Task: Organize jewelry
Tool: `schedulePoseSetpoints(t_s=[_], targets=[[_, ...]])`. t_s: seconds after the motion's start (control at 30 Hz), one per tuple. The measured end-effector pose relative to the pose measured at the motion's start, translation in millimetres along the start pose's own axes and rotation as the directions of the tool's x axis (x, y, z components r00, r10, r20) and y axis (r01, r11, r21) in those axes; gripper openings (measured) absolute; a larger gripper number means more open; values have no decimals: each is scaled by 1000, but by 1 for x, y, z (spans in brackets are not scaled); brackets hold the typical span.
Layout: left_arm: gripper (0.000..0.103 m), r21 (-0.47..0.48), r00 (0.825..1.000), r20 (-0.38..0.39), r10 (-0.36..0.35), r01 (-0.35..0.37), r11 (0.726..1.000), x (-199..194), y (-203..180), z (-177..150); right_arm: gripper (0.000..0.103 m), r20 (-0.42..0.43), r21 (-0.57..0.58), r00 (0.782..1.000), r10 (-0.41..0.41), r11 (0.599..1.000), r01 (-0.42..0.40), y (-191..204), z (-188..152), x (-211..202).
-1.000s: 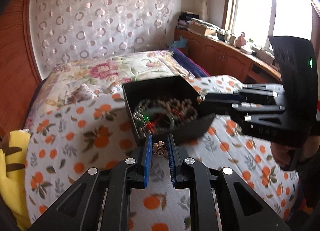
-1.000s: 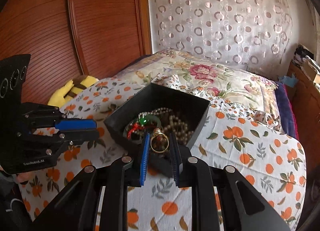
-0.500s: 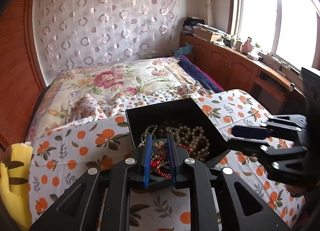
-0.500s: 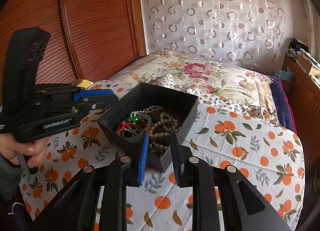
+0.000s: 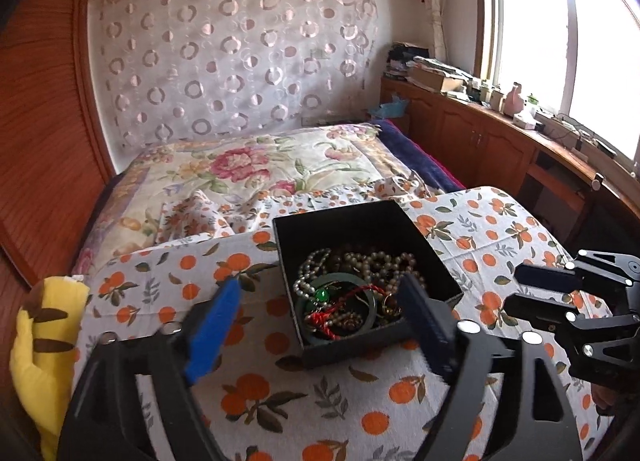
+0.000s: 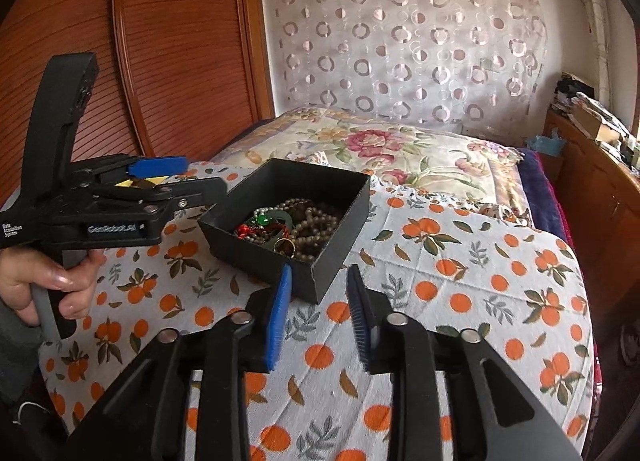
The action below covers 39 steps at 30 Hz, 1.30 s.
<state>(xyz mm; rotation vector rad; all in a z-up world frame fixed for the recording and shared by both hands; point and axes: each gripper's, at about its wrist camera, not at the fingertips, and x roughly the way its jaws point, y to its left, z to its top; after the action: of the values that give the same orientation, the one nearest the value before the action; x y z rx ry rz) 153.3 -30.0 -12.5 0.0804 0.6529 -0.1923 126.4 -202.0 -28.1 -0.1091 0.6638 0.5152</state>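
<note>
Both the left tool (image 5: 320, 325) and right tool (image 6: 316, 313) gape wide and empty at six o'clock of the black box (image 5: 404, 221), where beads, bangle and gold ring (image 6: 285, 247) already lie, so little seems left.

A box (image 5: 362, 281) sits mid-frame on the bed (image 5: 400, 401), with necklaces (image 5: 372, 265) and a bangle (image 5: 336, 309) inside it (a ring (image 6: 285, 246) too). A pillow (image 5: 44, 341) lies at lower left, cabinets (image 5: 480, 141) at right.

Both tongs gape wide and hold nothing, left tongs (image 5: 320, 325) and right tongs (image 6: 318, 311).
</note>
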Motion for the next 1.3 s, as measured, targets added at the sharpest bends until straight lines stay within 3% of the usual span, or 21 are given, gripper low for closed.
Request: schedulePoseSetpoints(t_s=[0.17, 0.27, 0.33, 0.43, 0.57, 0.93, 1.3], targets=[[95, -21, 999, 2, 34, -34, 999, -18, 1, -9, 79, 34, 29, 998, -46, 999, 45, 3, -7, -13], [95, -33, 998, -19, 56, -57, 998, -25, 2, -18, 95, 50, 50, 995, -85, 995, 83, 4, -11, -19], [95, -37, 998, -23, 65, -66, 997, -30, 1, -24, 100, 55, 56, 993, -103, 993, 100, 7, -15, -23], [95, -49, 995, -13, 94, -94, 994, -42, 2, -34, 100, 47, 78, 992, -114, 991, 111, 10, -18, -26], [95, -83, 997, 14, 79, -78, 993, -61, 5, -44, 100, 61, 96, 990, -127, 988, 121, 16, -22, -36], [95, -59, 979, 125, 164, -158, 986, -133, -4, -50, 100, 205, 126, 965, -165, 982, 141, 40, -17, -97], [95, -89, 968, 166, 187, -174, 981, -160, -4, -52, 100, 259, 162, 941, -218, 970, 180, 40, -18, -123]])
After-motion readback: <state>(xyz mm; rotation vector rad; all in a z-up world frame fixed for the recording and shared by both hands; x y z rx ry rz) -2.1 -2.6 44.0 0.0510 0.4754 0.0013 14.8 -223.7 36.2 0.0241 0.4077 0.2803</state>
